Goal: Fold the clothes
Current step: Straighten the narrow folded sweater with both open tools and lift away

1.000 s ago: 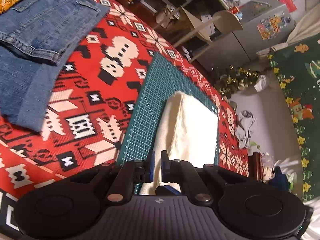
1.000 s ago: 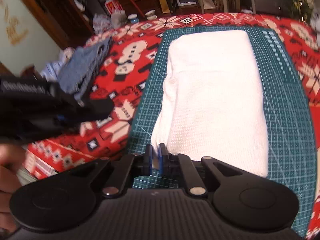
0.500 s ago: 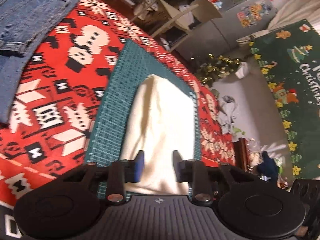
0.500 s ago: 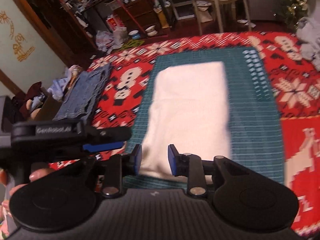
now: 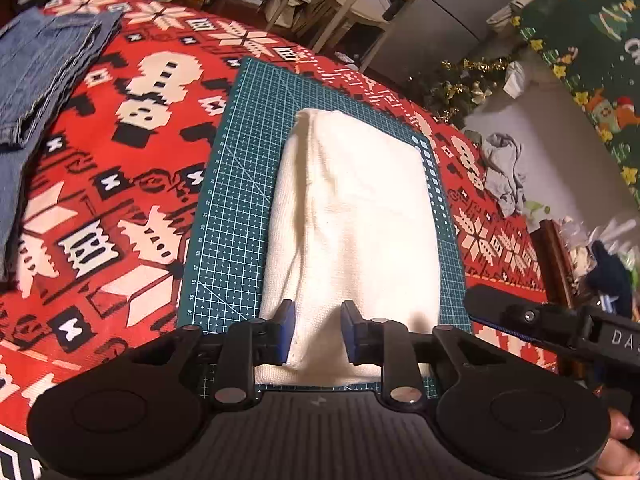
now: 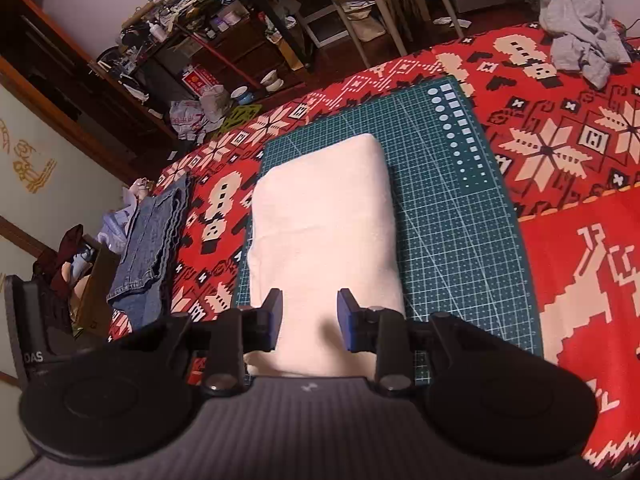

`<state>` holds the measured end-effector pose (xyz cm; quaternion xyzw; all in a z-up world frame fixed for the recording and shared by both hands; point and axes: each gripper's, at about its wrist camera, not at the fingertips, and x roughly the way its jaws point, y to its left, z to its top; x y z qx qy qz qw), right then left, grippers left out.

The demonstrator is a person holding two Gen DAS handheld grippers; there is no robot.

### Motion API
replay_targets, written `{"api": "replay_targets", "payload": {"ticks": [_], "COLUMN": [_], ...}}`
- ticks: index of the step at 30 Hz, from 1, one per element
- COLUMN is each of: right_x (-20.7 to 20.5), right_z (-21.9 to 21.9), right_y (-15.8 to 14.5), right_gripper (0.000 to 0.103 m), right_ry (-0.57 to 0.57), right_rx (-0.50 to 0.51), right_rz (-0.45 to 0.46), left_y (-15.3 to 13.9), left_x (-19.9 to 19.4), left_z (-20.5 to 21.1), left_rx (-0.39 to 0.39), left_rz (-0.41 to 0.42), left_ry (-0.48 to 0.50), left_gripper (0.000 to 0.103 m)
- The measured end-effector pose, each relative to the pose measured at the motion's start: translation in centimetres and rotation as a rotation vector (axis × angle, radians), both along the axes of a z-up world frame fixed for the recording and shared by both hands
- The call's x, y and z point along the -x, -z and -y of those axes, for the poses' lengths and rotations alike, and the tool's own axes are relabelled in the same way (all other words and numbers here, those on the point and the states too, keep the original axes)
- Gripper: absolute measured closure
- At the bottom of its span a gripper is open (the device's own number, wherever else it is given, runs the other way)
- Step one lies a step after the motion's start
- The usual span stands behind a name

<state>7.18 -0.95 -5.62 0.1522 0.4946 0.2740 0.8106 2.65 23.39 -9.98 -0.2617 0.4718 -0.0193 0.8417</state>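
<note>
Left wrist view
White garment (image 5: 352, 216): lies folded into a long rectangle on the green cutting mat (image 5: 236, 184), centre of the frame, its near end running under the gripper body.
Why there: the mat gives a flat, gridded work area, so the fold's sides can be kept parallel to the printed lines.
Left gripper (image 5: 318, 330): lower centre, fingers spread; its jaws have just been opening, with cloth showing in the gap but no pad pressing on it. This reads as a release after laying the fold down.
Edges: the garment's right side runs close to the mat's right border; its left side leaves a wide strip of bare mat.
Other items: folded jeans (image 5: 44, 76) sit at the upper left on the red patterned cover (image 5: 120, 184), well apart from the mat.
Right gripper body: enters at the lower right edge, held by a hand (image 5: 618, 446).

Right wrist view
White garment (image 6: 320, 240): centre, lengthwise on the mat (image 6: 452, 208), a rounded fold at its far end.
Right gripper (image 6: 309, 320): lower centre, fingers apart and gripping nothing; they have also just been opening above the near end of the cloth.
Open room: bare mat to the right of the garment, then red cover (image 6: 580, 280) beyond.
Clutter: grey crumpled cloth (image 6: 576, 24) at the upper right, jeans (image 6: 152, 240) at the left, both clear of the mat.
Judgement: this garment looks finished and ready to be set aside.
</note>
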Motion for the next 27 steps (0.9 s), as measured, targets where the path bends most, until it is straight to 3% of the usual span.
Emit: {"api": "replay_targets", "payload": {"ticks": [10,14,17,20,24,27], "right_x": [0.7,0.9,1.2,1.4,1.6,1.7], "right_z": [0.1,0.1,0.0,0.2,0.9,1.2], "right_y": [0.2,0.3,0.4,0.5,0.5,0.6], "right_gripper": [0.070,0.071,0.071,0.071,0.071,0.071], "right_ry": [0.012,0.017,0.018,0.029,0.051,0.060], "right_rx": [0.011,0.022,0.040,0.061,0.072,0.076], "right_rz": [-0.015,-0.026,-0.024,-0.024,-0.033,-0.040], "left_y": [-0.1,0.1,-0.4,-1.2,-2.7,-2.5], "left_x": [0.1,0.1,0.5,1.4,2.9,3.4], "left_z": [0.9,1.6,2.4,2.5,1.4,0.3], "left_rx": [-0.088,-0.151,-0.207,-0.230,-0.169,-0.103], "left_rz": [-0.020,-0.034,-0.014,0.013,0.063,0.052], "left_ry": [0.000,-0.002,0.004,-0.005,-0.045,-0.085], "left_gripper": [0.077,0.083,0.097,0.097,0.097,0.097]}}
